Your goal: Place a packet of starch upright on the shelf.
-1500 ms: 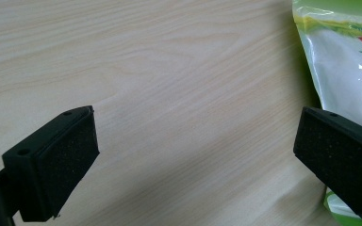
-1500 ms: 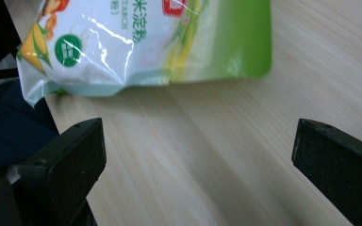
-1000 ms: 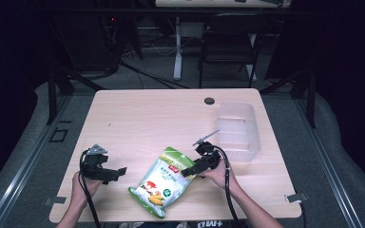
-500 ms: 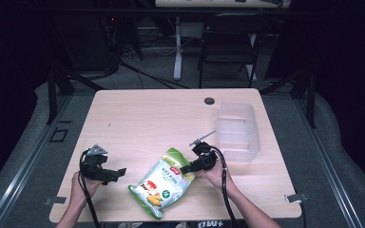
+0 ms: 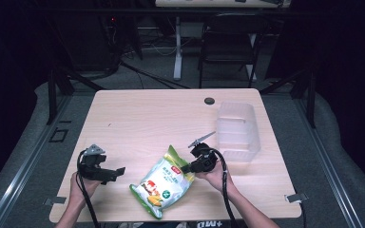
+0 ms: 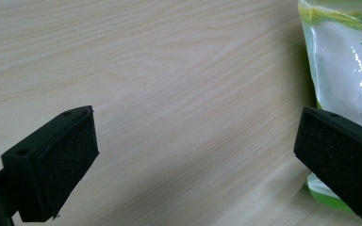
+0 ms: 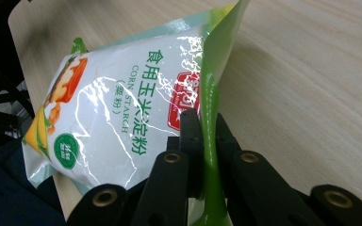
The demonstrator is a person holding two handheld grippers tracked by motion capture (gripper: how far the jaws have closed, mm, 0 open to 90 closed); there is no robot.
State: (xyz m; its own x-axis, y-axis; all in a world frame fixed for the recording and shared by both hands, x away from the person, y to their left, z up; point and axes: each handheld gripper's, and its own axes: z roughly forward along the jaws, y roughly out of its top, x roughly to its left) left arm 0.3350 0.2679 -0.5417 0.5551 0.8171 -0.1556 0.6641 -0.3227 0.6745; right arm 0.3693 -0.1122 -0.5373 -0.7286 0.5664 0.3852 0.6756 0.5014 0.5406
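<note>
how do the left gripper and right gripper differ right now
The left gripper is open with nothing between its pads, beside the corn starch bag; the right gripper has just closed on the bag's green edge. The left one rests clear of the bag; the right touches it. Both are black and hand-held.

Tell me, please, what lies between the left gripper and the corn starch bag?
Bare wooden table lies between the open left gripper and the corn starch bag; the left gripper view shows this stretch.

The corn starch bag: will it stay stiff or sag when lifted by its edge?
The corn starch bag probably sags: the right tongs pinch only its thin green seam. Its glossy film may slip. The full, bulging body suggests it is fairly heavy.
</note>
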